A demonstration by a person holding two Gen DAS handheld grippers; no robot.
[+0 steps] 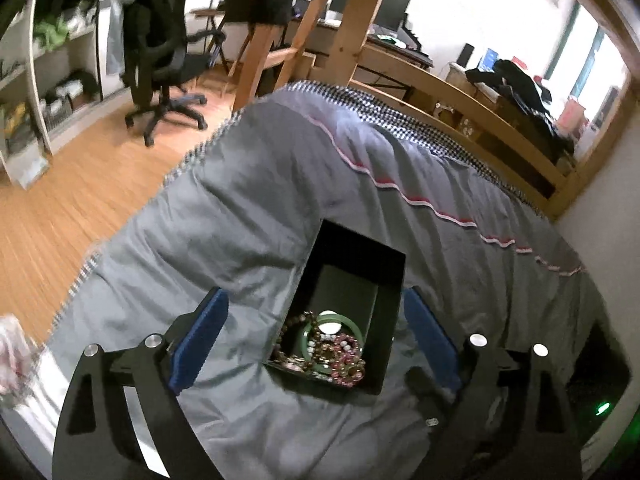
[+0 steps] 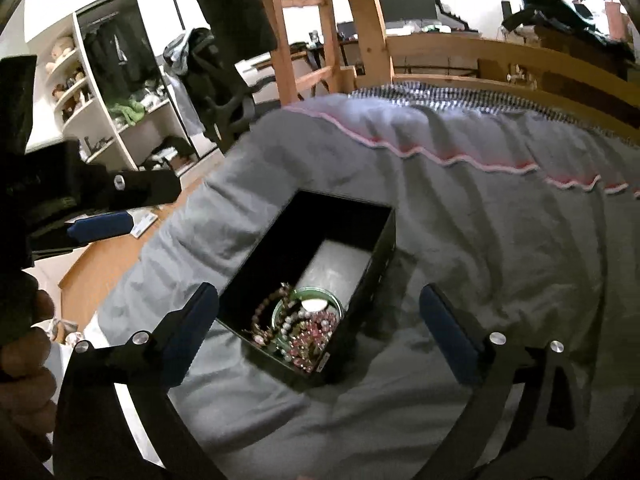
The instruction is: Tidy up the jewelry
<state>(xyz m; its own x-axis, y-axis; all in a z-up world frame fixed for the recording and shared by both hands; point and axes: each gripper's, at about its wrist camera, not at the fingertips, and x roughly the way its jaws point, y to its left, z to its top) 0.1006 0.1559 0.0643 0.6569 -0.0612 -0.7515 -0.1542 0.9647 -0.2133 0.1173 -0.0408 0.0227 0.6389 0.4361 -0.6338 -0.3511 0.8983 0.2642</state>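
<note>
The left hand-held gripper (image 1: 316,336) and right hand-held gripper (image 2: 320,320) both hover spread wide, empty, over an open black rectangular box (image 1: 384,264) on the grey quilted bed (image 1: 248,200). Inside lie a green jade bangle (image 1: 334,316) and tangled pink and brown bead bracelets (image 1: 346,360).

2 close downward wrist views, shared black box (image 1: 352,280) (image 2: 320,256).
</note>
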